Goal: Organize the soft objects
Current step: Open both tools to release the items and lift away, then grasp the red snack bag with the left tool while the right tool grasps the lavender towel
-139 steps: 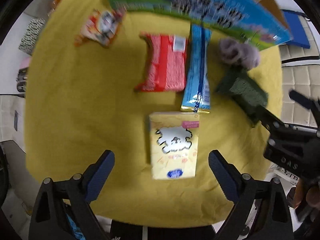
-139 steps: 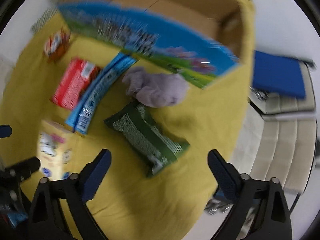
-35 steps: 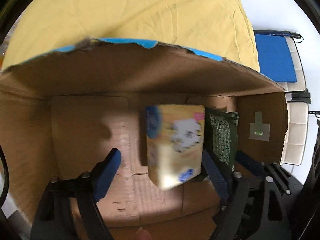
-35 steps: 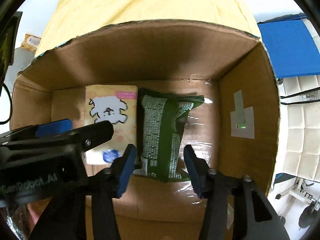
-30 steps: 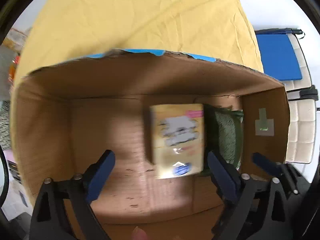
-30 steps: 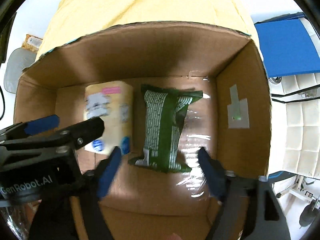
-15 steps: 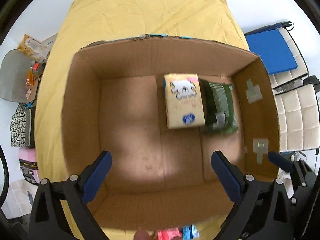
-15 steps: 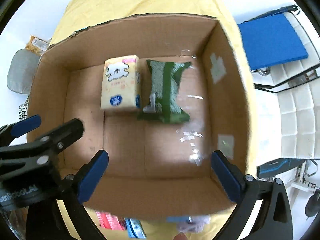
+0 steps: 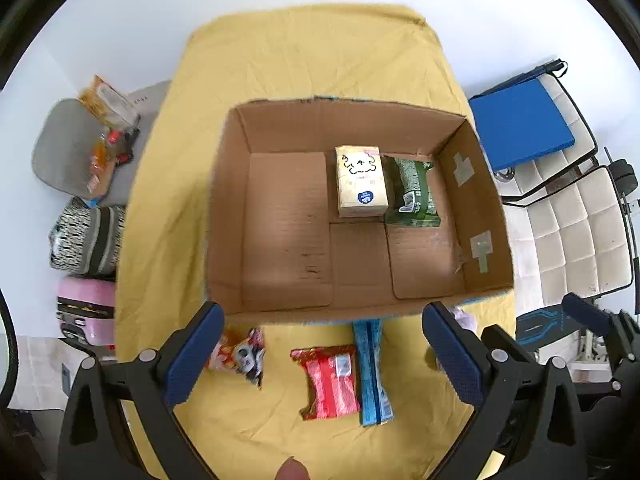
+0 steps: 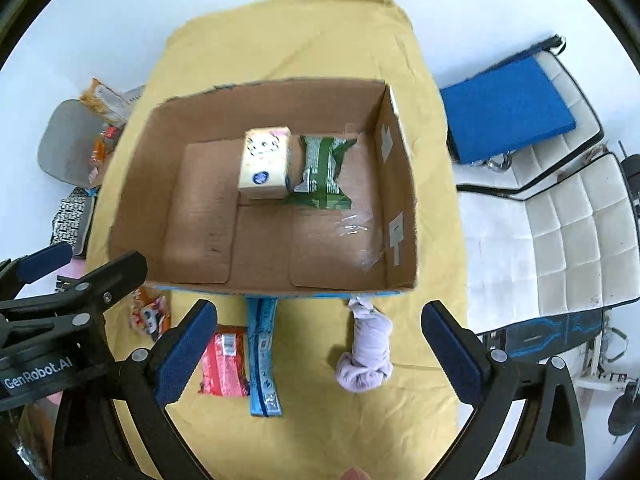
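Cardboard box (image 9: 224, 216) sits open-topped on a yellow cloth (image 9: 304, 52) that covers the table, and both grippers hang above its near side looking down into it. Inside, toward the far right of the box floor, a pale yellow tissue pack (image 9: 361, 187) with a cartoon face lies flat, and a green packet (image 9: 414, 194) lies just beside it on the right, the two touching along their long edges. Left gripper (image 9: 322, 354) has its blue-padded jaws spread wide with nothing between them; right gripper (image 10: 318, 350) is likewise spread wide and holds nothing. On the cloth, near side of the box, four soft items remain outside: a small orange-and-white snack bag (image 9: 240, 354) at the left, a red packet (image 9: 330, 380) in the middle, a long blue packet (image 9: 372, 372) touching the red one's right edge with its far end tucked under the box wall, and a rolled lilac cloth (image 10: 366, 354) further right, close to the box's near right corner. Off the table to the left are a grey chair (image 9: 60, 152) with bags on it, a patterned pouch (image 9: 86, 240) and a pink case (image 9: 86, 308); to the right stands a white padded chair (image 9: 576, 220) beside a blue cushion (image 9: 520, 124)
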`<state>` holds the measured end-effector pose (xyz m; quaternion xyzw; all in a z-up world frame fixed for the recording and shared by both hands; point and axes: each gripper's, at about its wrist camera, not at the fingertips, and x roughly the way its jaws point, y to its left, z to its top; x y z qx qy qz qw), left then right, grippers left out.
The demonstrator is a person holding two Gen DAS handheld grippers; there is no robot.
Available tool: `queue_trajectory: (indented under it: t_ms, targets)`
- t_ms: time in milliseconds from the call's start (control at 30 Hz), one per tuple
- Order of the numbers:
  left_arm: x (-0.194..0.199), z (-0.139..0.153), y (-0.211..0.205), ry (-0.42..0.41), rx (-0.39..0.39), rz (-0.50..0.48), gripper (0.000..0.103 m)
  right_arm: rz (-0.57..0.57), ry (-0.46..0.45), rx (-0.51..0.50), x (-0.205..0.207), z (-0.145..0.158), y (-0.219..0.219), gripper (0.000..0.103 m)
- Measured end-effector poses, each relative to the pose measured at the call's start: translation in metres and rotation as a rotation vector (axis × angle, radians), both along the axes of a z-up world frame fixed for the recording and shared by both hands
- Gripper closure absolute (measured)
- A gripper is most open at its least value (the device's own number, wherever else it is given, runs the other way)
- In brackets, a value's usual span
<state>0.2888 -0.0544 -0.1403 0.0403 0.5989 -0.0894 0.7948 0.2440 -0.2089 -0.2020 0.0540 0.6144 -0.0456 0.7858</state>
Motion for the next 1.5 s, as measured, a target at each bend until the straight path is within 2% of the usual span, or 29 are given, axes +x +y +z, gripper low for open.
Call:
queue_trajectory:
  t_ms: [233, 367, 500, 633, 767, 933, 1067, 1133, 1267, 1300, 1333, 1367, 1400, 1500]
  targets:
    - [-0.041, 0.045, -0.001, -0.082, -0.014, -0.002, 0.002, 0.035, -0.080, 0.014, -0.041, 0.047, 0.011, 0.000]
    - [-0.059, 0.062, 0.001, -0.103, -0.028, 0.009, 0.002, 0.031, -0.112, 0.057, -0.063, 0.070, 0.011, 0.000]
    - [-0.077, 0.061, 0.012, -0.080, -0.027, 0.053, 0.002, -0.006, -0.091, 0.097, -0.085, 0.069, -0.002, 0.000]
    - [-0.090, 0.031, 0.025, -0.009, -0.009, 0.103, 0.002, -0.054, -0.012, 0.104, -0.100, 0.036, -0.021, 0.000]
    - [-0.088, -0.029, 0.032, 0.098, 0.049, 0.141, 0.002, -0.108, 0.092, 0.104, -0.101, -0.020, -0.042, 0.000]
    - [-0.078, -0.111, 0.032, 0.237, 0.099, 0.162, 0.002, -0.196, 0.194, 0.186, -0.091, -0.091, -0.065, 0.001]
    - [-0.066, -0.163, 0.023, 0.338, 0.065, 0.163, 0.002, -0.251, 0.251, 0.214, -0.077, -0.137, -0.074, 0.005]
    - [-0.060, -0.181, 0.019, 0.358, 0.060, 0.163, 0.002, -0.276, 0.271, 0.215, -0.068, -0.157, -0.077, 0.010]
    - [-0.051, -0.213, 0.007, 0.400, 0.079, 0.130, 0.002, -0.295, 0.320, 0.214, -0.054, -0.187, -0.078, 0.029]
    - [-0.049, -0.218, 0.005, 0.410, 0.076, 0.119, 0.003, -0.296, 0.335, 0.220, -0.051, -0.194, -0.078, 0.031]
    - [-0.049, -0.223, 0.003, 0.418, 0.083, 0.107, 0.006, -0.294, 0.343, 0.218, -0.050, -0.198, -0.077, 0.032]
    - [-0.049, -0.229, 0.000, 0.421, 0.096, 0.095, 0.008, -0.288, 0.349, 0.206, -0.048, -0.201, -0.076, 0.040]
    - [-0.049, -0.233, -0.002, 0.426, 0.092, 0.083, 0.016, -0.275, 0.360, 0.187, -0.046, -0.205, -0.073, 0.048]
    - [-0.053, -0.236, -0.008, 0.406, 0.105, 0.058, 0.028, -0.249, 0.374, 0.161, -0.045, -0.210, -0.067, 0.062]
